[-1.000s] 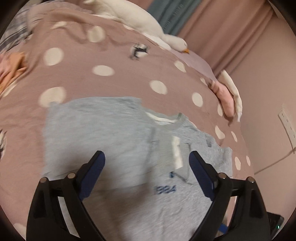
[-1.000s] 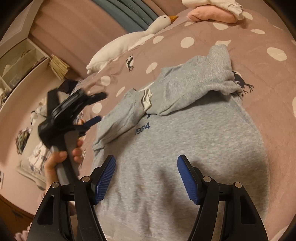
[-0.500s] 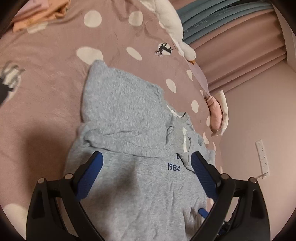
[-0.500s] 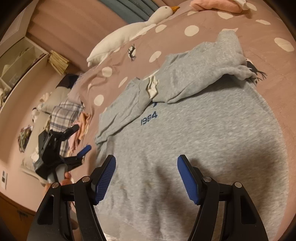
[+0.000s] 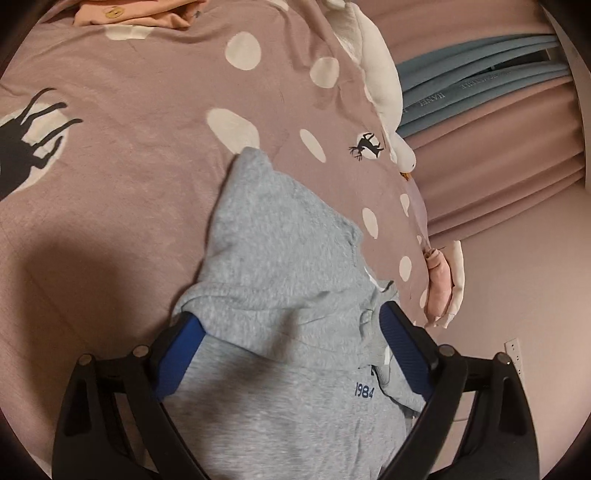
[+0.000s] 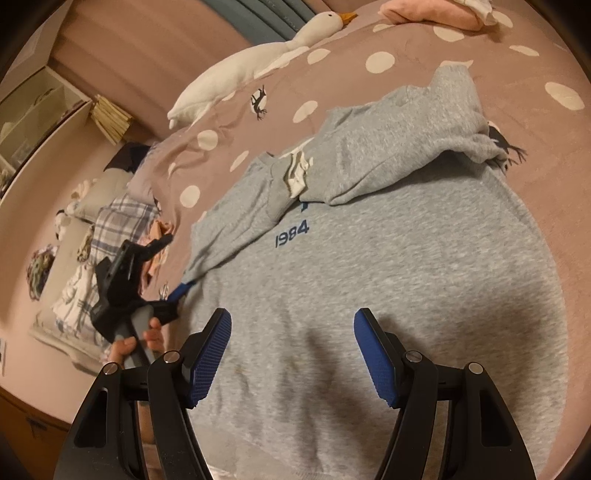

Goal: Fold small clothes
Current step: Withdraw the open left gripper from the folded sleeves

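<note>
A grey sweatshirt (image 5: 295, 413) printed "1984" lies flat on the dotted mauve bed cover (image 5: 129, 155). One sleeve (image 5: 280, 251) is folded in over the chest. My left gripper (image 5: 288, 314) straddles that sleeve where it meets the body. Its jaws are closing with the cloth between them, and the pads are not pressing on it. In the right wrist view the left gripper (image 6: 171, 266) sits at the garment's left edge, held by a hand (image 6: 136, 343). My right gripper (image 6: 291, 314) hovers open over the sweatshirt (image 6: 388, 280) near its hem, holding nothing.
A white plush goose (image 6: 251, 66) lies along the far side of the bed. Folded pink clothes (image 5: 439, 284) sit at the bed's far end, and peach clothes (image 5: 147, 11) and a plaid cloth (image 6: 122, 221) lie beyond the left sleeve. Curtains (image 5: 498, 129) hang behind.
My left gripper has rolled and come down from above the bed to the sweatshirt's left sleeve. The right gripper has stayed over the hem.
</note>
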`<state>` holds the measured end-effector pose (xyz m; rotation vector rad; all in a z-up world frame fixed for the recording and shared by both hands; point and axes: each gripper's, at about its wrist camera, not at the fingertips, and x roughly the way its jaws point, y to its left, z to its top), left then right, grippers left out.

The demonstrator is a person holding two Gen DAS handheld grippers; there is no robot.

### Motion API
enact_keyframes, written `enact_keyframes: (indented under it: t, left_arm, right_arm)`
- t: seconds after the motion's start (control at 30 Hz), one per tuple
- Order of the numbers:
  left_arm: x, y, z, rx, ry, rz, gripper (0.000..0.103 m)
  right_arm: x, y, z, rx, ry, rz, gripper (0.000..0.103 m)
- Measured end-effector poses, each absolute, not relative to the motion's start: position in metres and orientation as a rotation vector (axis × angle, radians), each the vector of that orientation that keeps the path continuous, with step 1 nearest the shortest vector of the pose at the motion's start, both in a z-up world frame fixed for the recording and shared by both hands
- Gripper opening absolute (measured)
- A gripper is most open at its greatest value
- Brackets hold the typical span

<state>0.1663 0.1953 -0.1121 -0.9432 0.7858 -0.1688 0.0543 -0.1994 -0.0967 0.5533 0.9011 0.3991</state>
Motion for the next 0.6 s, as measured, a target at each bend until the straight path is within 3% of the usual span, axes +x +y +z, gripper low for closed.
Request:
enact_keyframes:
  t: [0.27, 0.6]
  left_arm:
    - [0.159, 0.186, -0.11, -0.851, 0.875, -0.202, 0.096]
    - [0.079, 0.143, -0.111, -0.588, 0.929, -0.268, 0.1]
  right_arm:
    - [0.056, -0.194, -0.1, 0.54, 0.918, 0.416, 0.069]
    - [0.052, -0.199, -0.106, 0.568, 0.919, 0.435, 0.069]
